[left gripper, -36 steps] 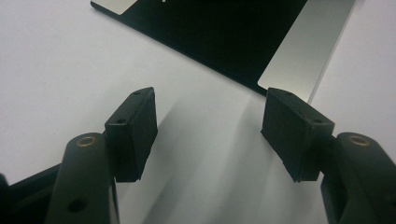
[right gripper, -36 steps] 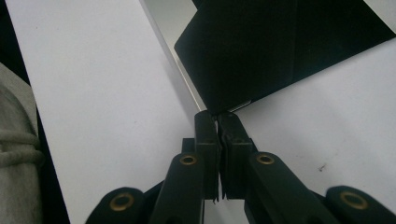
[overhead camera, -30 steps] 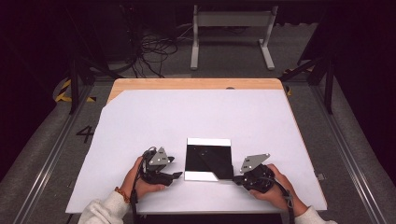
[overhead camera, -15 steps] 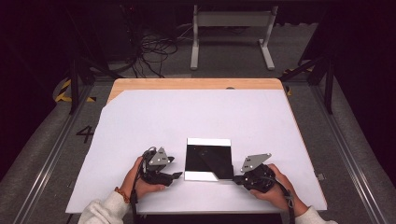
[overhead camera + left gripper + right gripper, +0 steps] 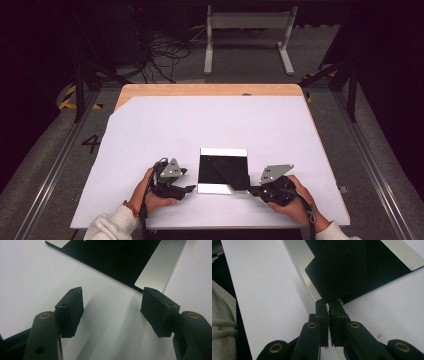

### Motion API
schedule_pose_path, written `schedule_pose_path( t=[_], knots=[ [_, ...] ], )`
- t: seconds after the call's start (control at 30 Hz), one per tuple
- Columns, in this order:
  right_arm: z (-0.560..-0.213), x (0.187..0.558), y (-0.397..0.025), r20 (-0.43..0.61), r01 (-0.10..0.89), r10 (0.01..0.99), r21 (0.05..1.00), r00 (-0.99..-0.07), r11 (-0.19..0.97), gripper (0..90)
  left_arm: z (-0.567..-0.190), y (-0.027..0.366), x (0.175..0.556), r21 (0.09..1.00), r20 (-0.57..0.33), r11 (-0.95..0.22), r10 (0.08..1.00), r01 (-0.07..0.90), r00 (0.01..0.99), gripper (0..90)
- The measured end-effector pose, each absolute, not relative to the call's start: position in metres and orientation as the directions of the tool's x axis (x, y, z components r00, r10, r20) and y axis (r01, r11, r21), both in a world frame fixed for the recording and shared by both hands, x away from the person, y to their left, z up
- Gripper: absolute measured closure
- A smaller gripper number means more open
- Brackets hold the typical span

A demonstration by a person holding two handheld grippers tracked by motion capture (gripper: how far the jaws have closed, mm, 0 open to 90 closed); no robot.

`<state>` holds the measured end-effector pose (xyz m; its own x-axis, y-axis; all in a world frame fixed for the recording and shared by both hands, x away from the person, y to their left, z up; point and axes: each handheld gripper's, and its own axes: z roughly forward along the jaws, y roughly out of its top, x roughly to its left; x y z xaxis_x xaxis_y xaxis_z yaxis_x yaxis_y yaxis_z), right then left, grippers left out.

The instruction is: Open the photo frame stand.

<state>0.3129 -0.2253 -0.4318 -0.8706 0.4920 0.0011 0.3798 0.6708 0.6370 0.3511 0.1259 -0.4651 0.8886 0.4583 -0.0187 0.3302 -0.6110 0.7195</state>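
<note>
Sheet (image 5: 223, 171) lies between both grippers: right gripper (image 5: 256, 190) pinches its lifted 5 o'clock corner; left gripper (image 5: 189, 189), jaws spread, sits just off its 7 o'clock corner.

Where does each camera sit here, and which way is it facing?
High view: fixed above the person's side, looking forward and down on the white table; both hands, the left gripper and right gripper show at the bottom.
Left gripper view: rides the left gripper, looking between its open jaws at the black sheet.
Right gripper view: rides the right gripper, shut on a black flap's corner; a grey sleeve shows.
All three share the black sheet.
</note>
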Motion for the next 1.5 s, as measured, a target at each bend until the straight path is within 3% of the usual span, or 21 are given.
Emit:
schedule_pose_path(
  t=[0.73,1.5],
  knots=[
    [-0.413,0.311,-0.223,-0.043,0.311,0.522,0.76,-0.852,0.571,86.2,-0.465,0.127,0.352,0.721,-0.032,-0.608,0.449,0.332,0.893,35.0],
    [-0.405,0.318,-0.222,-0.055,0.275,0.535,0.811,-0.843,0.517,84.7,-0.466,0.126,0.356,0.719,-0.032,-0.611,0.448,0.332,0.894,34.9]
  ],
)
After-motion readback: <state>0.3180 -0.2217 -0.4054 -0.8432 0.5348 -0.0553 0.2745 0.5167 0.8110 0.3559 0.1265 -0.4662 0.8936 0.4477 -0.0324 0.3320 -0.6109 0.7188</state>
